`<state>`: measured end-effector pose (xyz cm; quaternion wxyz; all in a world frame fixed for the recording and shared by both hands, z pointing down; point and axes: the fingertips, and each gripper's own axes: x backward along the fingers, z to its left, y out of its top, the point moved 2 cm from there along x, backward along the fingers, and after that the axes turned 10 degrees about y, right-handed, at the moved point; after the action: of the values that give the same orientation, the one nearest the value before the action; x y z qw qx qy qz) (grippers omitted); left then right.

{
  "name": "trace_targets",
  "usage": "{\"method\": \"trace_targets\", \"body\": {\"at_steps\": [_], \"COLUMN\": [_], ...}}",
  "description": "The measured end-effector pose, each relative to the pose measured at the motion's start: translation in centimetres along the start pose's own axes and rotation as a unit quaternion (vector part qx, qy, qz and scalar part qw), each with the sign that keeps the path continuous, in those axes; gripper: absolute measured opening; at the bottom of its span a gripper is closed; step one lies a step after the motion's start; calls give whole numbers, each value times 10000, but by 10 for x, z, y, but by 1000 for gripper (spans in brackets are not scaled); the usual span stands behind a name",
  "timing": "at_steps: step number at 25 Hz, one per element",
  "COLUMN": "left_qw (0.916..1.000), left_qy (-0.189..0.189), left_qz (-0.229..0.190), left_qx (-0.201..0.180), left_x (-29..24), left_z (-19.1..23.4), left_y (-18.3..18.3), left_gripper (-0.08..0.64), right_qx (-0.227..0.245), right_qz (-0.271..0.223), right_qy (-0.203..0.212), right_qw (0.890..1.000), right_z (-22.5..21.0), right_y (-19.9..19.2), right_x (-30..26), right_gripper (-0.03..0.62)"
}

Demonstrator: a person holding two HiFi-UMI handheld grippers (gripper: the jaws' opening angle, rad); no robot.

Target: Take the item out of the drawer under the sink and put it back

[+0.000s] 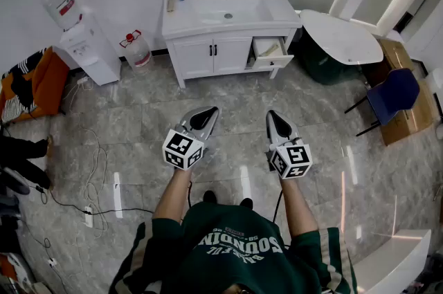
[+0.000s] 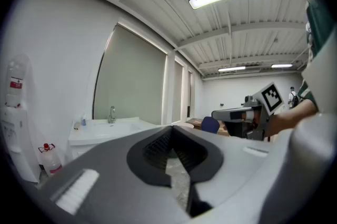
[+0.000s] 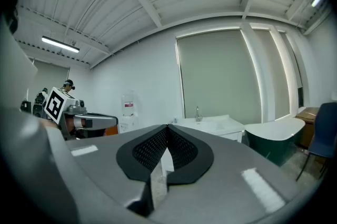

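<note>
Only the head view shows the small open drawer (image 1: 274, 61) of the white sink cabinet (image 1: 208, 54) at upper centre, a pale item (image 1: 270, 48) indistinct inside, a white round table (image 1: 342, 37) just right, well apart from the left gripper (image 1: 213, 111) and right gripper (image 1: 272, 115), both closed on nothing mid-frame.

Head view: from above, steeply down, well back from the sink (image 1: 201, 12). Both gripper views: low, level, facing that sink from afar.
</note>
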<state>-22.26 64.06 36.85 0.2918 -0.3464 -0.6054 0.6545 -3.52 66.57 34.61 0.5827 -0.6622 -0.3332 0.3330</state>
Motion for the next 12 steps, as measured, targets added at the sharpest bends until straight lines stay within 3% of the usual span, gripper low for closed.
{"method": "trace_targets", "body": {"at_steps": [12], "left_qw": [9998], "left_qy": [-174], "left_qz": [6], "left_qx": [73], "left_x": [-2], "left_z": [18], "left_y": [-6], "left_gripper": [51], "right_qx": [-143], "right_qz": [164], "right_qy": [-135], "right_qw": [9997], "right_z": [8], "right_y": [-9], "right_x": [-21], "right_gripper": [2]}}
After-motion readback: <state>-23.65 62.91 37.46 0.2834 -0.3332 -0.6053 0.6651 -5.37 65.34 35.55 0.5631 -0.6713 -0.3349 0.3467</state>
